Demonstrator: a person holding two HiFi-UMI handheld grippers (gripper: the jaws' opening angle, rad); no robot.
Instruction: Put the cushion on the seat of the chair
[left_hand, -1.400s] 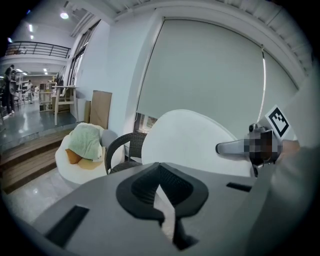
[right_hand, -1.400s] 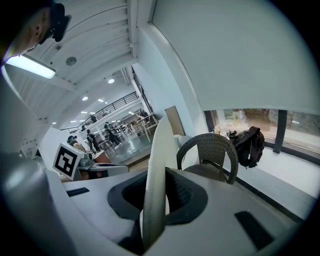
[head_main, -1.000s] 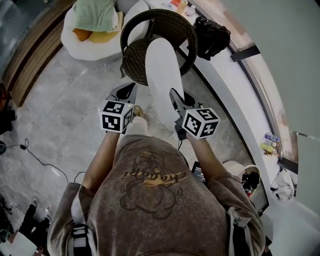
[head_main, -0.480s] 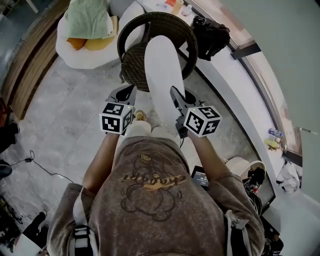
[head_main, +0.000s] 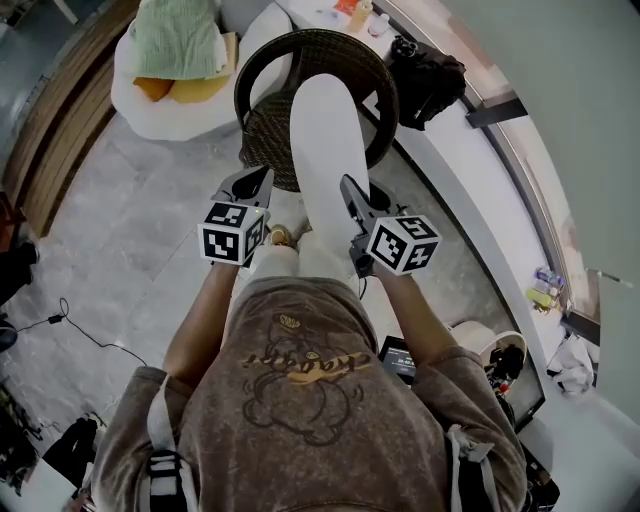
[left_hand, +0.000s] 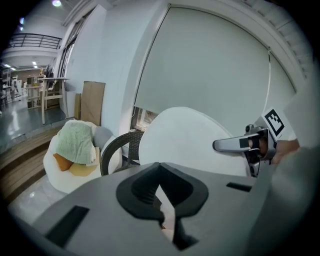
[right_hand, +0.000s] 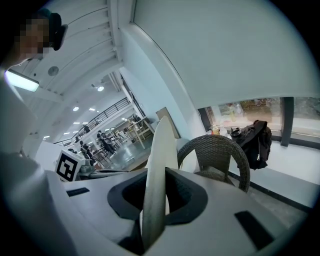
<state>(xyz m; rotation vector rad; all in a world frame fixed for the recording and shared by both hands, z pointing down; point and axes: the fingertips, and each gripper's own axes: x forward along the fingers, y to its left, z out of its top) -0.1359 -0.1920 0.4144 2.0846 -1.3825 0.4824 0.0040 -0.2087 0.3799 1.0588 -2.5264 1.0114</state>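
Note:
A round white cushion (head_main: 325, 140) hangs on edge over the dark wicker chair (head_main: 375, 70), its far end above the woven seat (head_main: 265, 130). My right gripper (head_main: 350, 195) is shut on the cushion's near rim. In the right gripper view the cushion (right_hand: 160, 160) runs edge-on between the jaws of the right gripper (right_hand: 154, 202), and the chair (right_hand: 220, 150) stands just behind. My left gripper (head_main: 255, 183) hovers left of the cushion, apart from it. Its jaws (left_hand: 161, 200) stand together with nothing in them; the cushion (left_hand: 190, 140) and the right gripper (left_hand: 222, 145) show beyond.
A white lounge seat with a green blanket and orange pillows (head_main: 185, 50) sits left of the chair. On the white window ledge (head_main: 470, 170) to the right lies a black bag (head_main: 425, 70). Cables (head_main: 70, 320) trail over the grey tiled floor.
Both grippers and the cushion have moved forward toward the chair; the cushion reaches a little farther over the seat. The right grip is unchanged.

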